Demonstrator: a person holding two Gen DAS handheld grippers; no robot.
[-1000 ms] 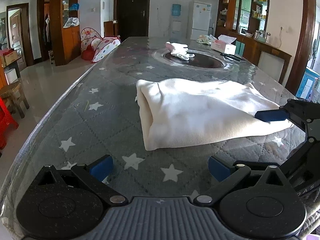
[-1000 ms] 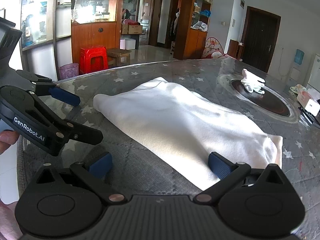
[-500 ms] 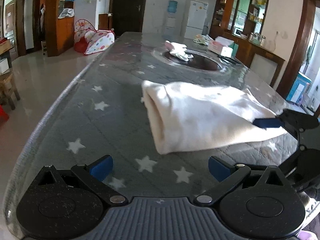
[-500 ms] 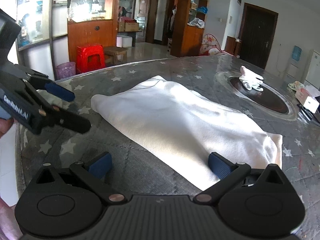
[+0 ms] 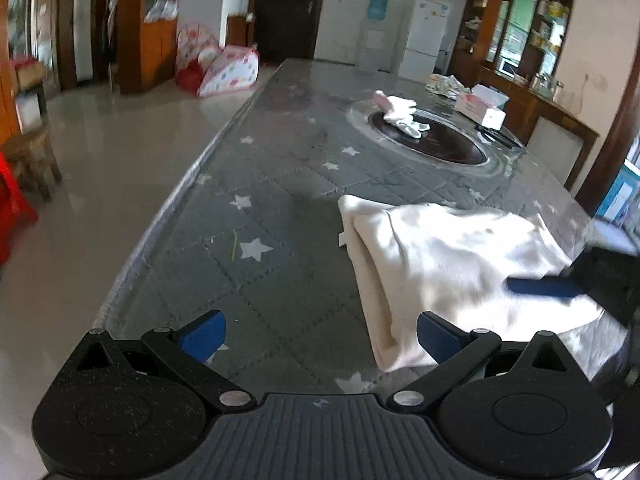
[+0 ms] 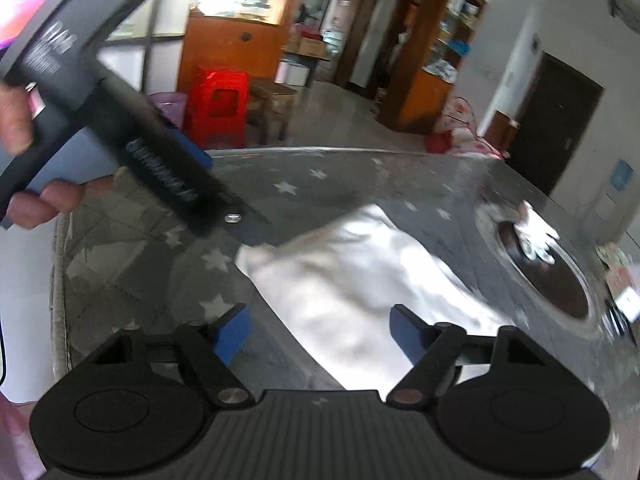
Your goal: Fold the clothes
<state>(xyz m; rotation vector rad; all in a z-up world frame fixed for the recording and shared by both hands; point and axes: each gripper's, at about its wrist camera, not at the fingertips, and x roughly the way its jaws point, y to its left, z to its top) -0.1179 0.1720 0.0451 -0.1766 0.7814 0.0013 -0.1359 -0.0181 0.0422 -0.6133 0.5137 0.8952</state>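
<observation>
On a grey quilted, star-printed counter (image 5: 280,200) in a tiled room, a folded cream cloth (image 5: 452,264) lies at 3 o'clock; left gripper (image 5: 318,334) gapes empty, right gripper (image 6: 320,332) has just been narrowing, still unclamped, over the cloth's edge.

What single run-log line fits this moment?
task: fold clothes | folded cream cloth garment: on grey star-patterned table cover | left gripper: open, empty | right gripper: closing, unclamped

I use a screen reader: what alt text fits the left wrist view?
A folded white garment lies on a grey star-patterned table cover. The left tongs stand open and empty in front; the right tongs reach over the garment's right end.
</observation>
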